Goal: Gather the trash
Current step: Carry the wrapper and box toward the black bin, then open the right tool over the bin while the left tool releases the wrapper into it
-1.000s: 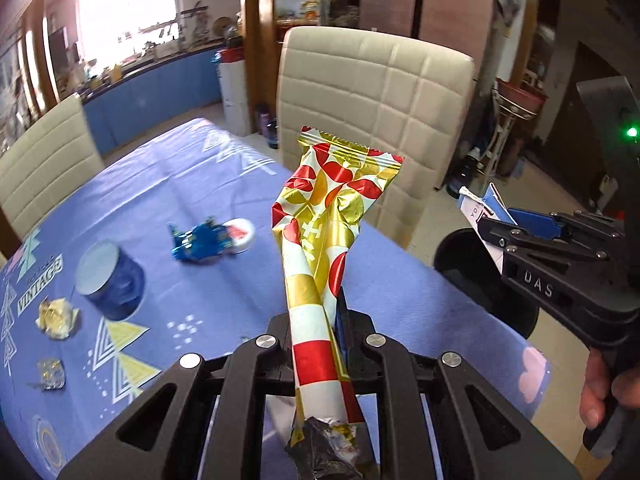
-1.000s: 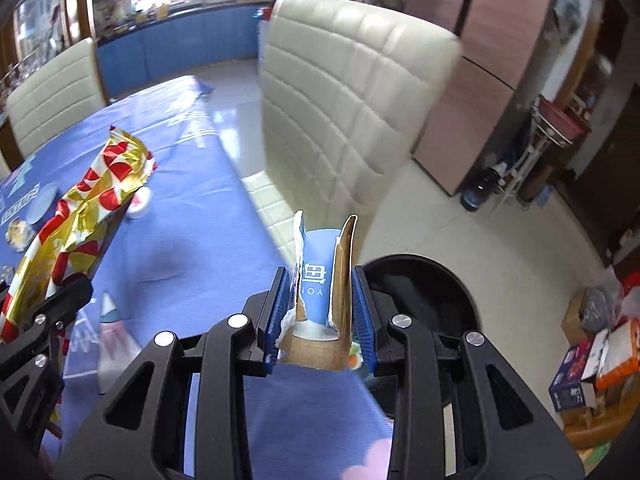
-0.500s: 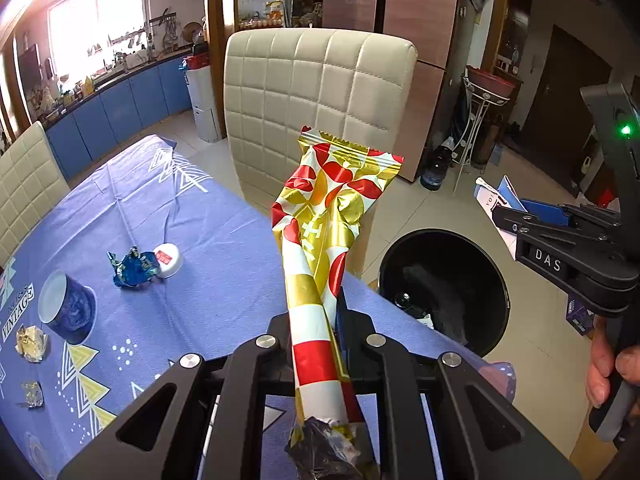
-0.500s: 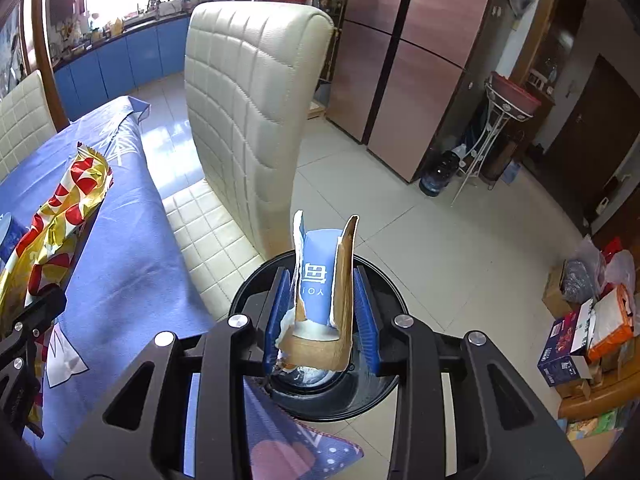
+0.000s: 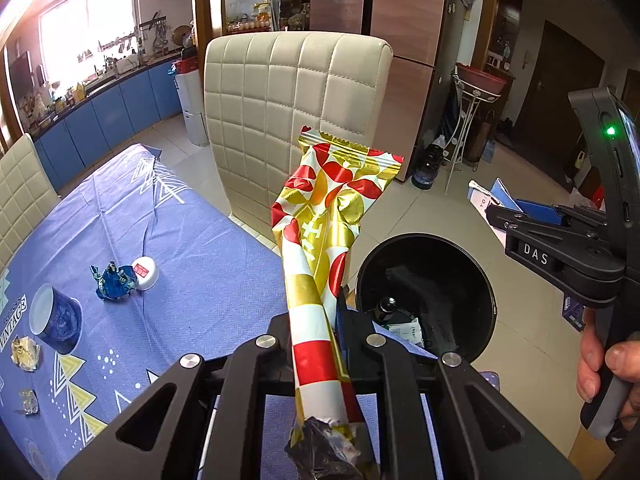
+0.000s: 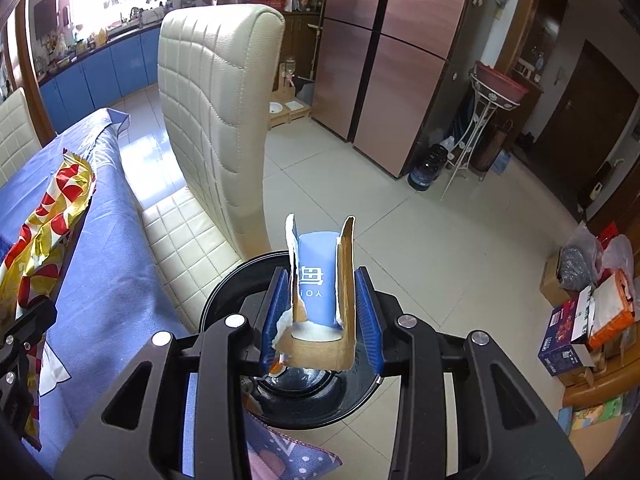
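Over the black bin (image 6: 224, 300) beside the table (image 5: 208, 264), the right gripper (image 6: 322, 312) has just been easing its jaws apart around a torn blue carton (image 6: 320, 284), while the left gripper (image 5: 330, 320) pinches a red-gold wrapper (image 5: 324, 232) tight.

1. Daylight floods in from the blown-out window (image 5: 86, 36) at ten o'clock.
2. Dim doorway (image 5: 568, 112) at two o'clock.
3. Fisheye bending, dark corners; focus sharp throughout.
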A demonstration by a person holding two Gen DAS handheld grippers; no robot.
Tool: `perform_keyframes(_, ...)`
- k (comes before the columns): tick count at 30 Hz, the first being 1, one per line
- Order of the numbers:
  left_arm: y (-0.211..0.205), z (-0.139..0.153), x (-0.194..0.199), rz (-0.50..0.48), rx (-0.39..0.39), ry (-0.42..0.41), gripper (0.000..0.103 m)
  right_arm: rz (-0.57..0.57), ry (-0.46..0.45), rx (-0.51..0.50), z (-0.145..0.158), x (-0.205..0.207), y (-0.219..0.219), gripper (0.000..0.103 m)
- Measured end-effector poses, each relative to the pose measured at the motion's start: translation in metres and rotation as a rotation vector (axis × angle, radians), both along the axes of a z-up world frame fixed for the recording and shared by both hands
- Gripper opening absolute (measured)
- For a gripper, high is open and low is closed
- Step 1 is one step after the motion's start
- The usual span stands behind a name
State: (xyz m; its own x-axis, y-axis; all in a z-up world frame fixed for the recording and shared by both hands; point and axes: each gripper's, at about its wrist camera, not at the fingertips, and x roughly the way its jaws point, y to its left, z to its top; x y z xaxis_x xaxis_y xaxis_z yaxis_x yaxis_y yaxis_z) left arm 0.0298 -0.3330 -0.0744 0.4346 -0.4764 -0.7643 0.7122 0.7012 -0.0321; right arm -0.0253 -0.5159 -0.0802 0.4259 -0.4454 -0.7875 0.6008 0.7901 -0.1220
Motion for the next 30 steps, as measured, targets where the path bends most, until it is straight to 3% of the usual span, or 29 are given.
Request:
perform_keyframes(3, -0.003, 0.0, 0.0, -0.008, 0.0, -0.003, 0.012, -0.028, -0.009, -0.006, 0.0, -0.005, -0.005, 0.091)
perform_keyframes(4, -0.004, 0.0, -0.001, -0.009, 0.001, -0.003, 0.012, -0.044, -0.03, -0.029, 0.003, -0.009, -0.005, 0.093)
perform_keyframes(17, -0.033, -0.002, -0.013, -0.082, -0.003, 0.001, 0.012, -0.042, 0.0, -0.06, -0.002, -0.018, -0.013, 0.093)
perform_keyframes(30, -0.086, 0.012, -0.037, -0.202, -0.058, -0.004, 0.015, -0.127, -0.007, -0.048, -0.005, -0.049, -0.039, 0.093)
